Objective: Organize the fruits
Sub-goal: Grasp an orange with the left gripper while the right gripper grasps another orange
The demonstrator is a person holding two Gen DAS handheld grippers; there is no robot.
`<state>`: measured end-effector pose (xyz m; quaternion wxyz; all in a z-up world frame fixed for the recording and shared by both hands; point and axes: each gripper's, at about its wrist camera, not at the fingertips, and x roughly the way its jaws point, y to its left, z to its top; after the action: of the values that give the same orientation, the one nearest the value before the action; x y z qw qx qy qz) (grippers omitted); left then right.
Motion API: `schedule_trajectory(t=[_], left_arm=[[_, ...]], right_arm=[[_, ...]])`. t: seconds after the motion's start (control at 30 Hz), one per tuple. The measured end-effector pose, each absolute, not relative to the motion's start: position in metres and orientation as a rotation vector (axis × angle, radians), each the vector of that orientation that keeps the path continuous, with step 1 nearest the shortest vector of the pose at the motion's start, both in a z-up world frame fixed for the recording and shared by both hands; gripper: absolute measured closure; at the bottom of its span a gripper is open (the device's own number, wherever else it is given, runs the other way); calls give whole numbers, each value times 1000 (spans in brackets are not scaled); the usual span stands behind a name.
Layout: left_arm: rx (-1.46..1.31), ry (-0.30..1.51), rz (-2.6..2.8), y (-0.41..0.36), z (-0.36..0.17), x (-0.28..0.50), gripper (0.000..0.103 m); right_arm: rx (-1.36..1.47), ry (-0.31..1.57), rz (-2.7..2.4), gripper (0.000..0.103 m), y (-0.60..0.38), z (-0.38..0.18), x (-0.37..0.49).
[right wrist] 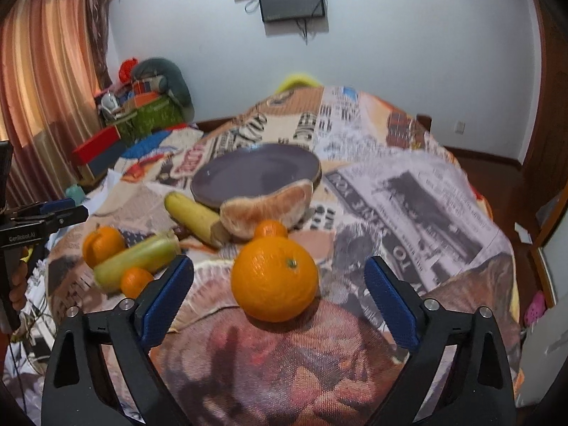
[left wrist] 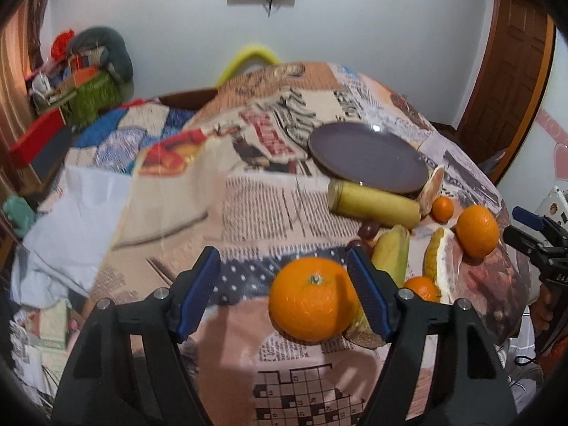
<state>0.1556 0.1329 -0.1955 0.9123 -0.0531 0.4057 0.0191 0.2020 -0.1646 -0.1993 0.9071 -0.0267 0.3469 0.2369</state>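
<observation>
Fruits lie scattered on a surface (right wrist: 408, 195) draped in a newsprint-patterned cloth, clustered near a dark purple plate (right wrist: 255, 174) that holds nothing. Left gripper (left wrist: 284, 287): fingers (left wrist: 198, 291) spread wide, gripping nothing; a large orange (left wrist: 312, 300) sits between them, close against the right-hand pad, contact uncertain. Right gripper (right wrist: 278, 300): fingers (right wrist: 390, 305) likewise wide apart and holding nothing, with a second large orange (right wrist: 274, 278) resting on the cloth between them, clear of both pads. Just behind that orange, a small mandarin (right wrist: 270, 230), then a pomelo segment (right wrist: 266, 206) leaning at the plate's near rim. A banana (right wrist: 193, 216) lies beside the plate, tip toward the segment. Further left in the right wrist view: a pale green-yellow fruit (right wrist: 138, 259), blurred, with another small mandarin (right wrist: 135, 281) touching its near side. Left wrist view also shows a peeled pomelo wedge (left wrist: 440, 266) upright near the second orange, and dark round fruits (left wrist: 369, 230), too blurred to identify.
</observation>
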Motion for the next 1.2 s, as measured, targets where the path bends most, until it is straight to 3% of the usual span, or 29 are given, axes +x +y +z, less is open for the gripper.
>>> schedule_trajectory(t=[0.27,0.57,0.73,1.2], left_arm=[[-172,890,0,127,-216,163,29],[-187,944,-24,122,-235,175,31],[-205,946,-33,120,-236,178,38],[-164,891,18,117,-206,174,39]], right_arm=[[-63,779,505,9,-162,-219,211],[-51,838,537,26,-156,-234,226],[-39,873,559,36,-152,-239,231],[-35,851,543,37,-153,-224,226]])
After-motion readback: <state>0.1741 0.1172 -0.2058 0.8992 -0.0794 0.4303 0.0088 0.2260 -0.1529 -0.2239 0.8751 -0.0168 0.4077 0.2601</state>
